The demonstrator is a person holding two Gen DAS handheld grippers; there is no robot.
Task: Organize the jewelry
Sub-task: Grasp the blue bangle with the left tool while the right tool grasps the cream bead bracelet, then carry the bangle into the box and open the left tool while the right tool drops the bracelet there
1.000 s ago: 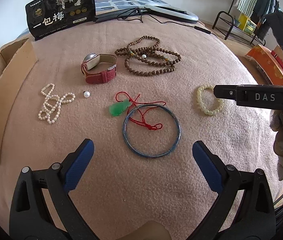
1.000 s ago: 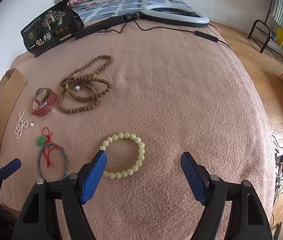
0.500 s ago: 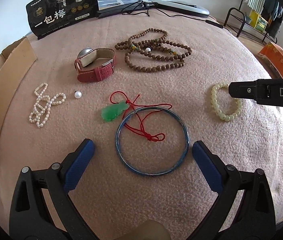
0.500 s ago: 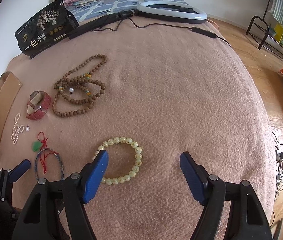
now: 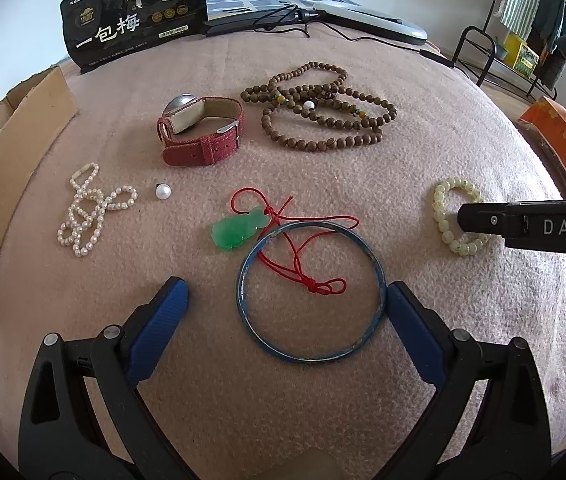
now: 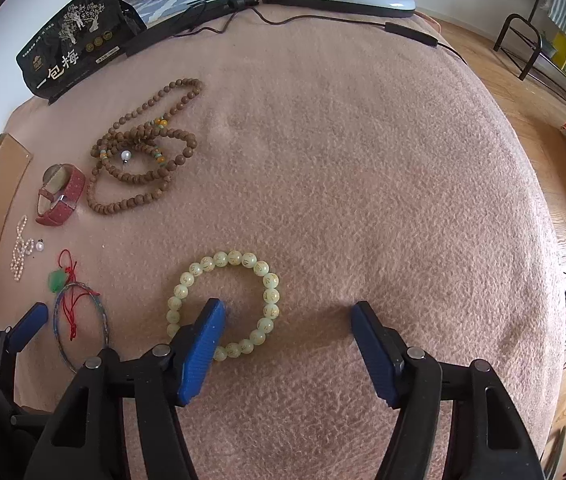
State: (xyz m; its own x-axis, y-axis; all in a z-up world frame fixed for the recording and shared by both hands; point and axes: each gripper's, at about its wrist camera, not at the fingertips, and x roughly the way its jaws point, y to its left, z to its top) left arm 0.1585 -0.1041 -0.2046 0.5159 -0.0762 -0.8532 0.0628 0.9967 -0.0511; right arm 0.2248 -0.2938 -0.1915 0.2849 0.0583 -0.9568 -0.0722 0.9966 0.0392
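The right gripper is spread wide, one finger planted inside the pale bead bracelet; bare blanket lies rightward. The left gripper, equally wide and empty, straddles the blue bangle.

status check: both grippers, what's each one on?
Left gripper open, straddling blue bangle. Right gripper open, one finger inside pale bead bracelet. Red cord lies across bangle.

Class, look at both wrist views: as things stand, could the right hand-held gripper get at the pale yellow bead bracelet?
Probably yes. The right hand-held gripper is open, one finger already inside the bead bracelet, the other outside it. Nothing lies on the bracelet or crowds it on the blanket.
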